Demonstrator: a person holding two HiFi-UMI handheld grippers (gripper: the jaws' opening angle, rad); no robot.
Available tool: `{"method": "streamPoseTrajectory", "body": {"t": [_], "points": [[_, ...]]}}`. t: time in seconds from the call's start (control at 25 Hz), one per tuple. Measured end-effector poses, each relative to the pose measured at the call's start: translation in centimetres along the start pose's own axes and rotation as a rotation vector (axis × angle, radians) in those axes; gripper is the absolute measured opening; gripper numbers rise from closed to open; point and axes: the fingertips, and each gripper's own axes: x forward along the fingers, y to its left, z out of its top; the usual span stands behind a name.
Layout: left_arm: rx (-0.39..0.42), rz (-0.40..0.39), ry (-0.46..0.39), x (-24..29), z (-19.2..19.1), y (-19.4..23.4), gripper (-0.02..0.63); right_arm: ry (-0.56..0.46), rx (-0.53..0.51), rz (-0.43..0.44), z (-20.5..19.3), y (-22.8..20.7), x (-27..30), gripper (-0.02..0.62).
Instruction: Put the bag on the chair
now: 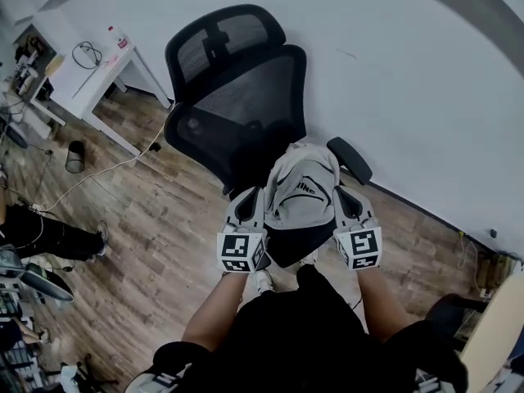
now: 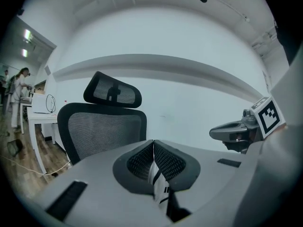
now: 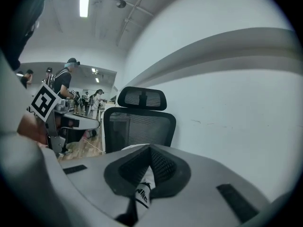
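bag [image 1: 301, 188] is pinched at thin fabric by left gripper [image 1: 250, 199] and right gripper [image 1: 345, 196] near chair [image 1: 237, 105], so slip under weight is risked.

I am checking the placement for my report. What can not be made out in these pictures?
Head view: seat of the office chair, hidden under the grey bag; contact unclear.
Head view: the bag's print, too small to read.
Left gripper view: most of the bag, behind the left gripper's own body.
Right gripper view: likewise, behind the right gripper.

Head view steeply down, all share chair [image 1: 246, 105]
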Motion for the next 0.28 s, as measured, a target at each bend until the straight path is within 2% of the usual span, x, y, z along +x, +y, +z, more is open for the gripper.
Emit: {"method": "streamPoseTrajectory", "body": {"t": [0.28], "points": [[0.001, -0.006, -0.009, -0.25, 0.57, -0.24, 0.023, -0.025, 0.034, -0.008, 0.54, -0.18, 0.10, 0.020]]}}
